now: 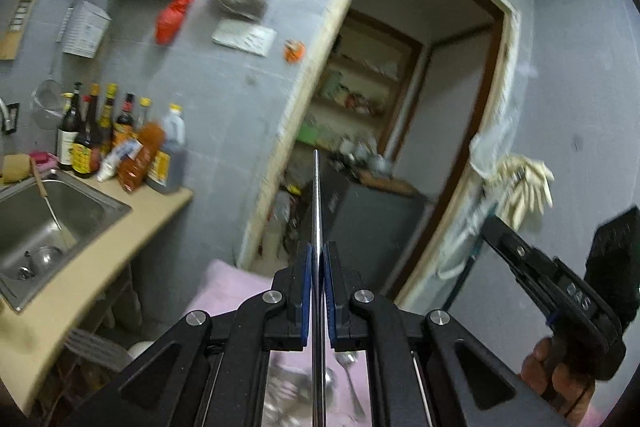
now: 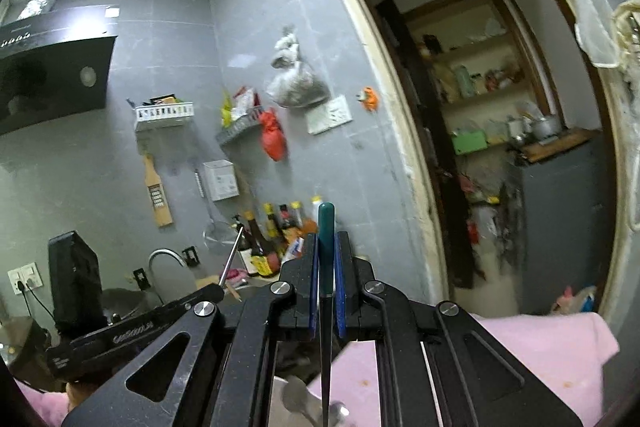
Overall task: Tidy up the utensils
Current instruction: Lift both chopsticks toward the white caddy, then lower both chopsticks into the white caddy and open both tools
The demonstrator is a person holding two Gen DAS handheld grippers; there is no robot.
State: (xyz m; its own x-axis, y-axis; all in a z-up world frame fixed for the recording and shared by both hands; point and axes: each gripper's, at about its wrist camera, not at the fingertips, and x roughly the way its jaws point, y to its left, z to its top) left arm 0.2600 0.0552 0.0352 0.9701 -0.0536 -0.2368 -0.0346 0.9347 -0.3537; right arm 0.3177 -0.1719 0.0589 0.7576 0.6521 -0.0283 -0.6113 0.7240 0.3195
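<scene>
My left gripper (image 1: 318, 259) clamped on thin metal utensil (image 1: 317, 195), my right gripper (image 2: 327, 267) clamped on green-handled utensil (image 2: 326, 227), both raised over pink cloth (image 2: 552, 343)

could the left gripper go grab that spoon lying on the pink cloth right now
Probably not yet. The left gripper is shut on a thin metal utensil, so its jaws are occupied. The spoon lies on the pink cloth below with nothing covering it, but the gripper would need to let go first.
</scene>
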